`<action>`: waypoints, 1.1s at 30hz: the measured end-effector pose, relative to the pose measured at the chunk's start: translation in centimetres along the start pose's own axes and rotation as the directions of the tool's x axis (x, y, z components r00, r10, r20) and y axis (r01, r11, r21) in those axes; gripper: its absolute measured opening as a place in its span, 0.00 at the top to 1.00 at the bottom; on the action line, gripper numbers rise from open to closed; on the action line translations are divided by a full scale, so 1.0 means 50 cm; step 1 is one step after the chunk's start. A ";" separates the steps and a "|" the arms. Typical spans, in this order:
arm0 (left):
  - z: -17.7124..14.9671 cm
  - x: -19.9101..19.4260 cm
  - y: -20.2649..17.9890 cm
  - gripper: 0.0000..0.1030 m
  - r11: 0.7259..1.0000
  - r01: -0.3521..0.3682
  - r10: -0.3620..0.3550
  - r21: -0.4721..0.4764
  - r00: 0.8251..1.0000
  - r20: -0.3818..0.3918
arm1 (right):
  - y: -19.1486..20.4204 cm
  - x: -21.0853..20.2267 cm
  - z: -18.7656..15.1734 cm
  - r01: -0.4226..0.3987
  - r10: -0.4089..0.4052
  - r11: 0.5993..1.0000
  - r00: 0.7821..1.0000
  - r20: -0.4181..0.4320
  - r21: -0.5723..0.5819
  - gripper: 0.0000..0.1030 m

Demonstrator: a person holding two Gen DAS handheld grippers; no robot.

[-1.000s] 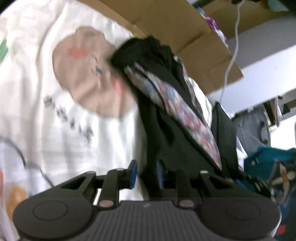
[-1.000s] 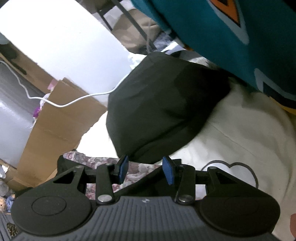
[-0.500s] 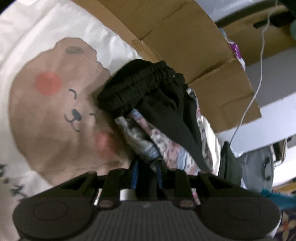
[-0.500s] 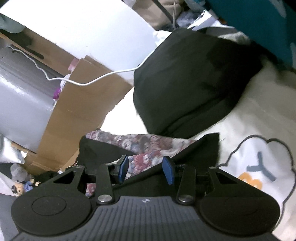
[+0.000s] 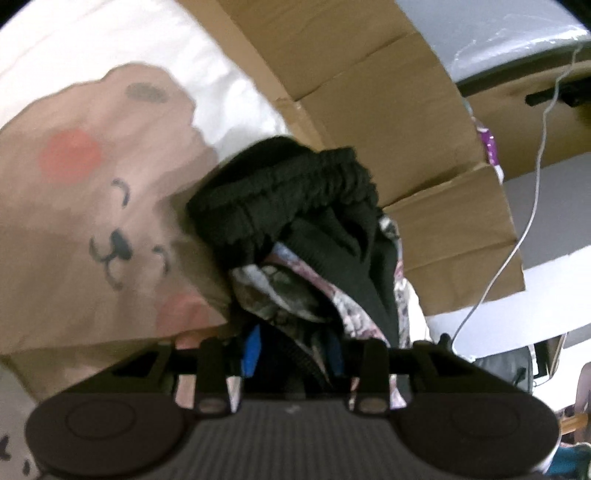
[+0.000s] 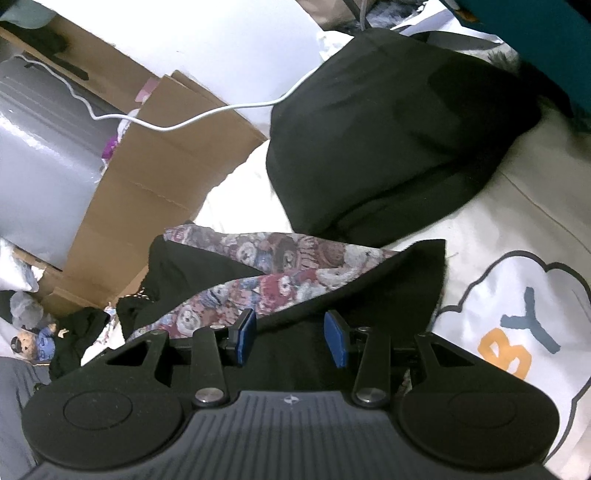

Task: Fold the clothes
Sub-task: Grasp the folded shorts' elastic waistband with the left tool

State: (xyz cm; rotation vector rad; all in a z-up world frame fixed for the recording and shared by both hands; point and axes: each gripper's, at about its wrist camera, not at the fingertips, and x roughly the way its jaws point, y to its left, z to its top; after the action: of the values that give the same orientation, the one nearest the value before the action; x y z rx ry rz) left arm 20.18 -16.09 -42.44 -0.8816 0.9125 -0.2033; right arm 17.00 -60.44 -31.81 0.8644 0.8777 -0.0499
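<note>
A black garment with a floral patterned lining (image 5: pixel 306 236) lies bunched on a white bedsheet printed with a bear face (image 5: pixel 92 221). Its elastic waistband points up in the left wrist view. My left gripper (image 5: pixel 291 350) has its jaws apart with the garment's fabric between them. In the right wrist view the same garment (image 6: pixel 295 288) lies spread, black with the patterned strip across it. My right gripper (image 6: pixel 291 336) is open right over its black near edge, the blue pads (image 6: pixel 245 334) on either side of the cloth.
A folded black garment (image 6: pixel 388 147) lies on the sheet beyond. Flattened cardboard boxes (image 5: pixel 388 122) stand along the bed's far side, with a white cable (image 6: pixel 184 122) across them. A teal cloth (image 6: pixel 535 29) hangs at upper right. The sheet (image 6: pixel 517 332) shows a printed cloud.
My left gripper has moved in along the garment and its jaws have opened from the earlier pinch. My right gripper has drawn back, showing more of the spread garment; its jaws stay open.
</note>
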 end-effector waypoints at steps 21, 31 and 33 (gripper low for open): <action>0.075 0.021 -0.242 0.91 0.956 -0.014 0.004 0.292 0.999 0.033 | 0.017 0.025 0.000 -0.035 0.035 0.999 0.999 -0.007 -0.017 0.57; 0.102 0.138 -0.343 0.91 0.924 -0.060 0.044 0.377 0.998 0.051 | -0.040 -0.023 0.012 0.000 0.000 0.998 1.000 -0.009 -0.064 0.55; 0.109 0.172 -0.362 0.93 0.905 -0.077 0.067 0.419 0.997 0.039 | -0.050 -0.027 0.010 0.011 -0.012 0.997 1.000 -0.021 -0.077 0.55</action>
State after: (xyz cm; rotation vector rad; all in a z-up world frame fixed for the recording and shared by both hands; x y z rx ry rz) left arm 33.25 -28.90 -32.63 -0.4472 0.8352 -0.3123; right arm 15.52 -62.82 -32.32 0.7894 0.8995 -0.0164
